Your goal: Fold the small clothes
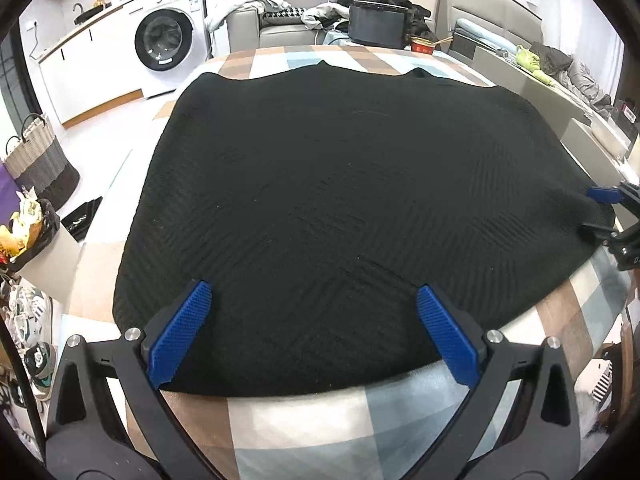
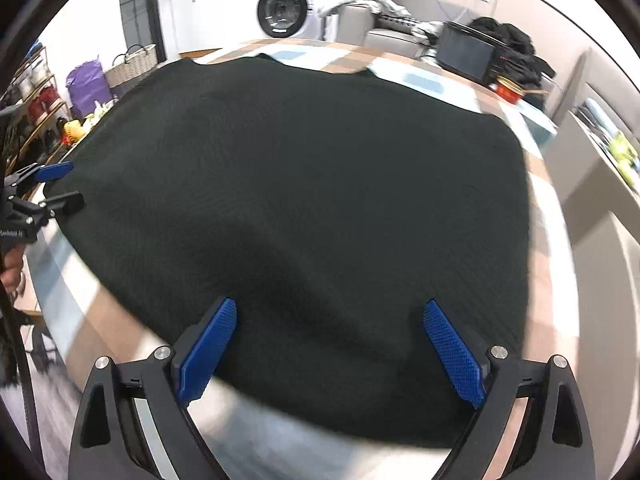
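One table (image 1: 304,412), covered by a checked cloth of brown, grey-blue and white squares, is seen carrying a single black garment (image 1: 340,208). The garment is spread flat over most of the tabletop, its neckline lying toward the far edge and its hem along the near edge; a ribbed, diagonal knit pattern is visible across it. Two grippers are counted, each with two blue-padded fingers. The left gripper (image 1: 312,312) is held low over the hem at the near edge, its jaws spread wide with nothing between them. The right gripper (image 2: 330,328) is likewise held over the hem near the garment's other side, jaws spread apart and empty; its view is blurred.
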